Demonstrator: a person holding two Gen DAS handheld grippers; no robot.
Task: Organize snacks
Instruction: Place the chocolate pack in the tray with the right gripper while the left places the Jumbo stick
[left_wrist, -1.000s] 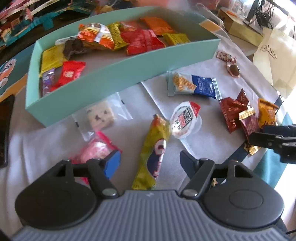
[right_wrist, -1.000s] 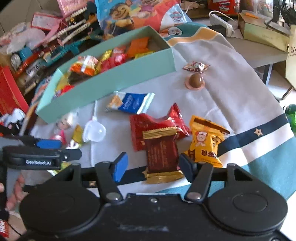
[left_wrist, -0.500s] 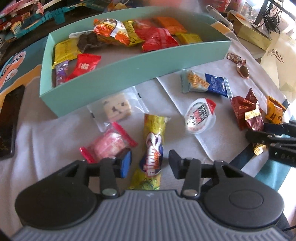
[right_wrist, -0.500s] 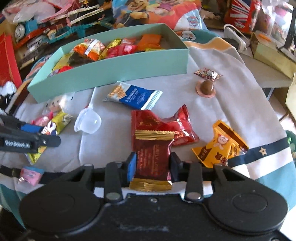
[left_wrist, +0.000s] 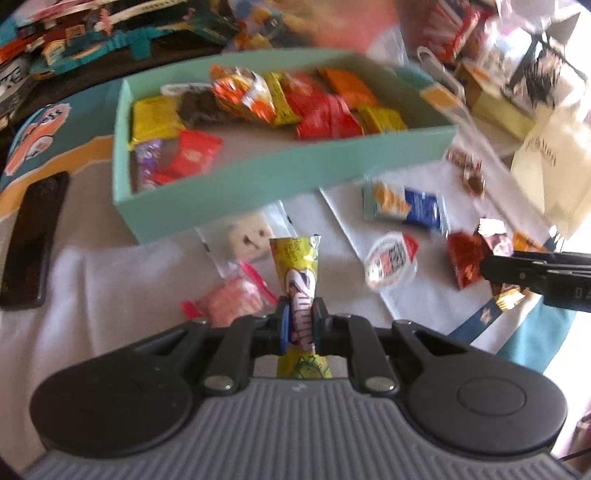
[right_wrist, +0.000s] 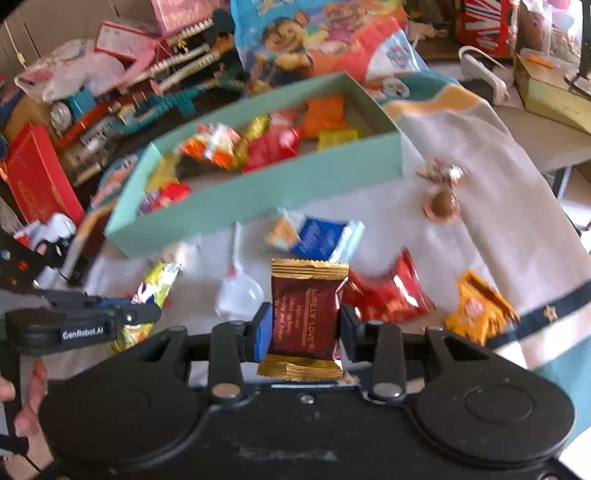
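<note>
**Both claws loaded, box dead ahead**

Left claw (left_wrist: 298, 325) is clamped tight on the yellow bar (left_wrist: 297, 280), pinching it across its width near the lower end. The bar's long axis runs straight out along the fingers, top end pointing at the box (left_wrist: 280, 177). Right claw (right_wrist: 303, 326) grips the maroon packet (right_wrist: 306, 317) by its two side edges, gold crimp ends fore and aft, so it also points forward.

The teal box sits ahead of and above both claws in each view, its near wall facing them, already half full of wrappers. From the left claw it lies straight ahead; from the right claw it lies ahead and to the left. Left looks nearer, with free floor at the box's near-left part.

Loose ahead of the claws on the table cloth: pink candy (left_wrist: 232, 301), jelly cup (left_wrist: 389, 260), blue pack (right_wrist: 317, 238), red bag (right_wrist: 388, 295), orange bag (right_wrist: 476, 312).

Likely next: carry both over the near wall and drop. Both items stick out forward, so their tips must clear the rim first.
</note>
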